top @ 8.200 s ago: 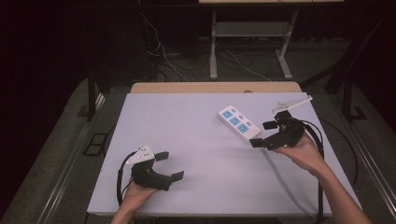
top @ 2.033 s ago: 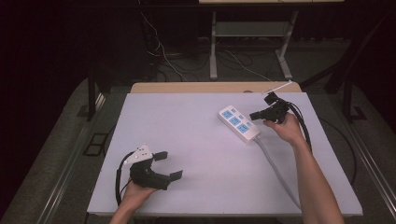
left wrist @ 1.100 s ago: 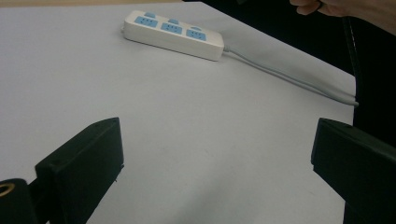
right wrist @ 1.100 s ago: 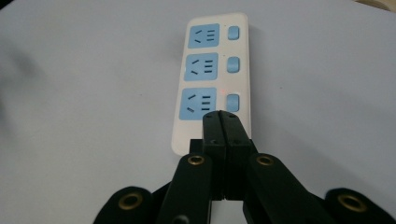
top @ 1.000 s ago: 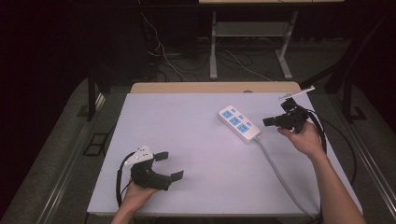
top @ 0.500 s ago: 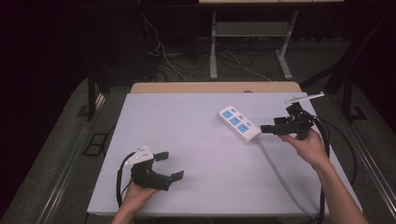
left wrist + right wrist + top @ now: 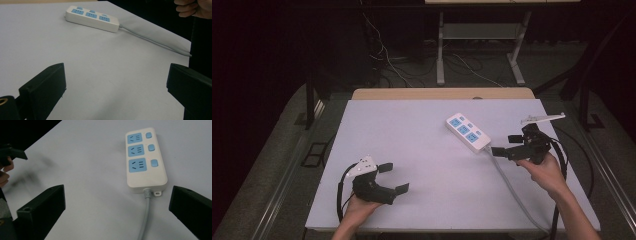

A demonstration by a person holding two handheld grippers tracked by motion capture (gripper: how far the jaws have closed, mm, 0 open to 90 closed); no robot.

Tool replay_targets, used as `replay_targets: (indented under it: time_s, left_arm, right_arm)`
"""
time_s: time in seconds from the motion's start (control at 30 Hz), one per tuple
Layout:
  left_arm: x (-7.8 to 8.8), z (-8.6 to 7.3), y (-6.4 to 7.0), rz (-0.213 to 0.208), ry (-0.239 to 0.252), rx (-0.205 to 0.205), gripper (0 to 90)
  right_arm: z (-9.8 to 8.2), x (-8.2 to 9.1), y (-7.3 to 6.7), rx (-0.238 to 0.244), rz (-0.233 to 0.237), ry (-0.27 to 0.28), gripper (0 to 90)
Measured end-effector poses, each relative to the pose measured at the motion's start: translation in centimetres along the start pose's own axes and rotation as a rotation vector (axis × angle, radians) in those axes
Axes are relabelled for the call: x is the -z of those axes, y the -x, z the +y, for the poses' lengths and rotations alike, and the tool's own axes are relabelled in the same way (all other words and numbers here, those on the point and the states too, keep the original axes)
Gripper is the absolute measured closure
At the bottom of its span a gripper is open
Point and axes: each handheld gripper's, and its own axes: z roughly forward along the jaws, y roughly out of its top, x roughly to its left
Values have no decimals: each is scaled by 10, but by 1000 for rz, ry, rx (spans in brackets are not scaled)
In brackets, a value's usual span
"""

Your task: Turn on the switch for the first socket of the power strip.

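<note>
the white plastic power strip with three blue sockets and blue switches (image 7: pixel 468 134) lies flat on the pale grey table top (image 7: pixel 412 150), toward its far right, its grey cord (image 7: pixel 512 187) trailing to the near edge. the right gripper (image 7: pixel 504 146) sits just beside the strip's cord end; its jaws have just been opening and stand wide with nothing between them. the left gripper (image 7: pixel 393 177) rests spread and empty, well apart. a careless approach could likely snag the cord and drag the strip askew, or a jaw could press a switch.

White power strip (image 7: pixel 92 19) (blue sockets) on table (image 7: pixel 75 65), grey cord (image 7: pixel 155 41), jaws apart
</note>
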Motion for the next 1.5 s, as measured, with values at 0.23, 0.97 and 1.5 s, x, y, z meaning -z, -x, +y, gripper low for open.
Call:
replay_targets:
  time_s: [0.23,0.97,1.5]
  left_arm:
    - [0,0,0,0,-1,-2,8]
    - [-1,-1,-3,-2,-17,3,8]
    - [-3,-3,-5,-3,-40,11,8]
  right_arm:
    - [-13,6,-6,9,11,14,2]
    - [-68,6,-19,-2,56,39,2]
    - [-106,-6,-27,34,35,75,3]
